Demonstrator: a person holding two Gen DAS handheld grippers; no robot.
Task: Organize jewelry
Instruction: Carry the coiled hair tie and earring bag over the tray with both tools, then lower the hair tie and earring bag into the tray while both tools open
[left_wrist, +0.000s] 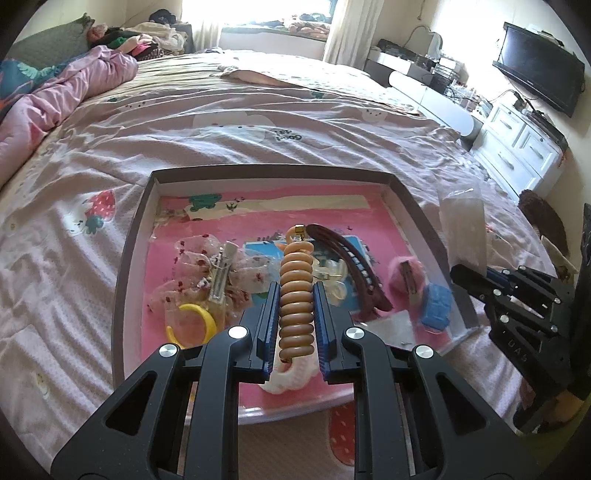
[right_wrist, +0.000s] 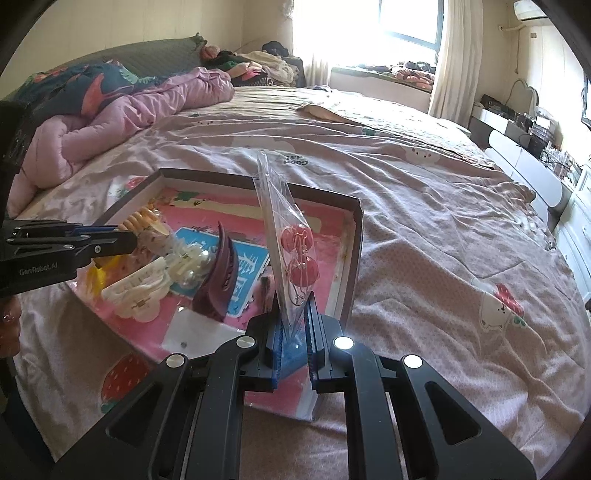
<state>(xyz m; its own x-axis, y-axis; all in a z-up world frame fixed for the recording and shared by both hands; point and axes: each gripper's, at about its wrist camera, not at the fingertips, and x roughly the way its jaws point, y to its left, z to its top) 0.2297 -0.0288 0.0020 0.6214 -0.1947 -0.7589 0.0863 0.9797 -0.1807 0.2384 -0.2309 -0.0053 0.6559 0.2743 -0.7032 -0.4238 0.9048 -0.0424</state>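
The left gripper (left_wrist: 295, 310) is clamped on a tan ringed hair clip (left_wrist: 296, 291), its blue pads pressing the stacked rings from both sides. The clip's long axis runs straight out along the fingers, gold hinge end pointing away, well past the tips, while a cream claw clip (left_wrist: 291, 373) lies below the rear of the jaws. All of it hangs above the shallow box (left_wrist: 136, 236) on the bed (left_wrist: 258, 122).

The right gripper (right_wrist: 295, 321) is closed on the bottom edge of a clear bag (right_wrist: 280, 229) holding 2 red ball earrings (right_wrist: 299, 254). The bag stands upright from the jaws, long axis vertical, its flat face edge-on to the camera; the earrings hang 1 above the other just ahead of the tips. Below and left of these jaws, inside the box, lie a maroon claw clip (right_wrist: 219, 280) and a pearl piece (right_wrist: 192, 269).

To do this step well, I judge each piece should be lowered to a bare patch of the box floor before release, laid along its long axis so nothing stacks. The thin bag may slip or fold, so keep it low. Whether the tan clip touches anything beneath it is unclear from here.
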